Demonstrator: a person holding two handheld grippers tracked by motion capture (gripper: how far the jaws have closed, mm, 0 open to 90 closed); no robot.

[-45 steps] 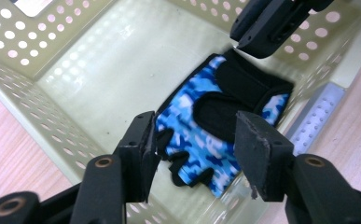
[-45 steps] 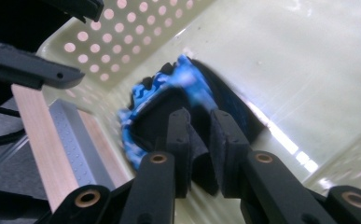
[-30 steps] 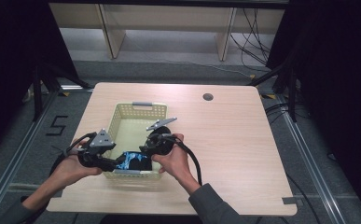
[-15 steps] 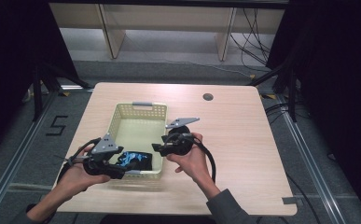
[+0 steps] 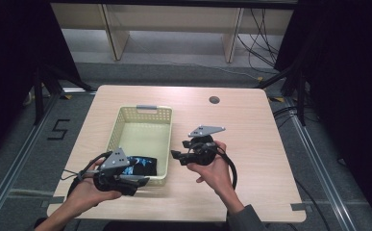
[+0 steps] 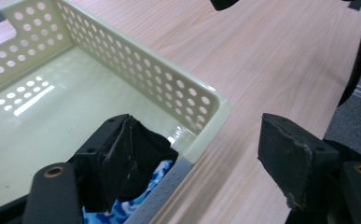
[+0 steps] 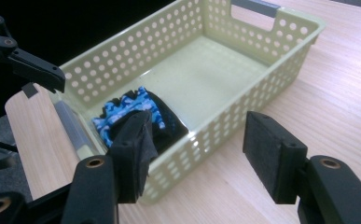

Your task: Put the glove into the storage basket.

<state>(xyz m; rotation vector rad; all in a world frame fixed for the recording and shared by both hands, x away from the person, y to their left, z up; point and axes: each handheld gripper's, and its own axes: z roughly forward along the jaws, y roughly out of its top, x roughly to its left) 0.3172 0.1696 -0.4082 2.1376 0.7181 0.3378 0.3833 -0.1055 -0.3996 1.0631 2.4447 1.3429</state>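
A pale green perforated basket [image 5: 114, 129] stands on the left half of the table. A blue-patterned and black cloth [image 5: 142, 163] lies bunched at its near end, touched by neither gripper. My left gripper [image 5: 138, 184] hovers open at the basket's near corner. In the left gripper view the corner rim [image 6: 215, 100] sits between the jaws of the left gripper [image 6: 201, 158], with the cloth [image 6: 122, 211] just inside. My right gripper [image 5: 176, 156] is open, just right of the basket. Past the right gripper [image 7: 201, 154] I see the basket wall [image 7: 262, 84] and the cloth [image 7: 131, 108].
The wooden table [image 5: 255, 130] has a small round grommet [image 5: 214, 100] at the far right. Grey handles cap both basket ends, the far one [image 5: 146, 108] towards the shelving. Cables trail from both grippers. The other gripper [image 7: 26, 63] shows beyond the basket in the right gripper view.
Both grippers have drawn back from the cloth at the basket's near end. The right one moved out to the right, the left one towards the person. The cloth stays in the basket.
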